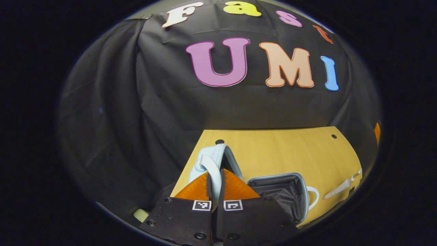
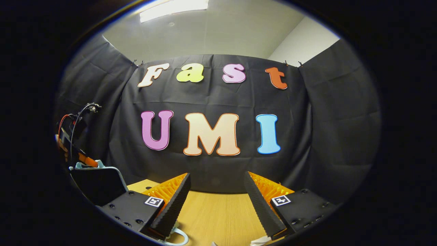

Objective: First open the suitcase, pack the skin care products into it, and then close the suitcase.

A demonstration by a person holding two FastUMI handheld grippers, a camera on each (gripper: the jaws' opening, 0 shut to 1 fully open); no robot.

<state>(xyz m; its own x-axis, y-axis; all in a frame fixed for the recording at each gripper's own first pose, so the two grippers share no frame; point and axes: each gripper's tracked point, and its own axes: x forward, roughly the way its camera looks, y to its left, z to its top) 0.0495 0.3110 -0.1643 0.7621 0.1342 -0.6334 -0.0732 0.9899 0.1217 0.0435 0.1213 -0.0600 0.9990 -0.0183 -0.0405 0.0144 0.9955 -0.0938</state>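
A light blue suitcase lies open on the wooden table. Its lid stands up, and the base with dark lining lies to the right of it. My left gripper is shut on the raised lid's pale blue edge. A white tube of skin care product lies on the table right of the base. In the right gripper view, my right gripper hangs open over bare tabletop. The raised lid is at its far left, and the suitcase handle loop is by its left finger.
The table's far edge meets the black cloth wall. Two small holes mark the tabletop near that edge. A pale green object sits low beyond the table's left side. Something white peeks in under the right finger.
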